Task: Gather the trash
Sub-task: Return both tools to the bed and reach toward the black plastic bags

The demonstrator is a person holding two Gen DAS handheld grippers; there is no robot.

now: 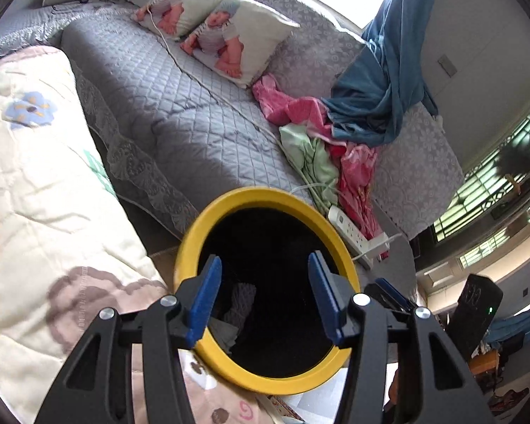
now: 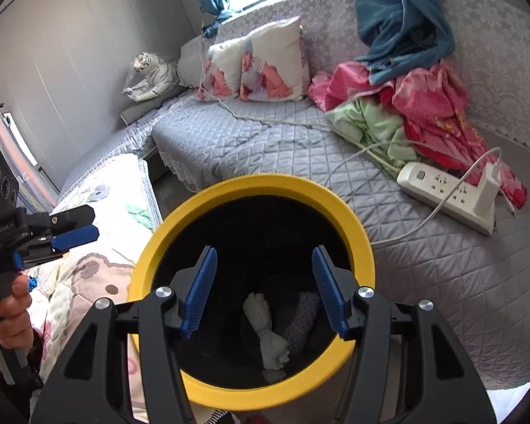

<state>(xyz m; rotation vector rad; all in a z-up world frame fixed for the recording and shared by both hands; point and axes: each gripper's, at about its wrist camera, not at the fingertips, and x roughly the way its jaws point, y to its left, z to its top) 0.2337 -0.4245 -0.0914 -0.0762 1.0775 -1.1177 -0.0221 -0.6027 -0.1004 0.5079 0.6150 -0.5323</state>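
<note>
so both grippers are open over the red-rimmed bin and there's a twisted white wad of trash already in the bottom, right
Not quite: the bin's rim is yellow, not red, as both wrist views show. The rest stands: the left gripper and the right gripper are open above its mouth with nothing between their pads, and the right wrist view shows a twisted white wad lying at the bottom.

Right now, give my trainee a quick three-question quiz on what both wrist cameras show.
1. True or false: both sets of jaws are open, with nothing between them.
2. Which is inside the yellow-rimmed bin? A) white wad B) power strip C) pillow
3. What lies on the sofa right of the bin?

Key: 1 true; 2 A; 3 the power strip, charger plugged in.
</note>
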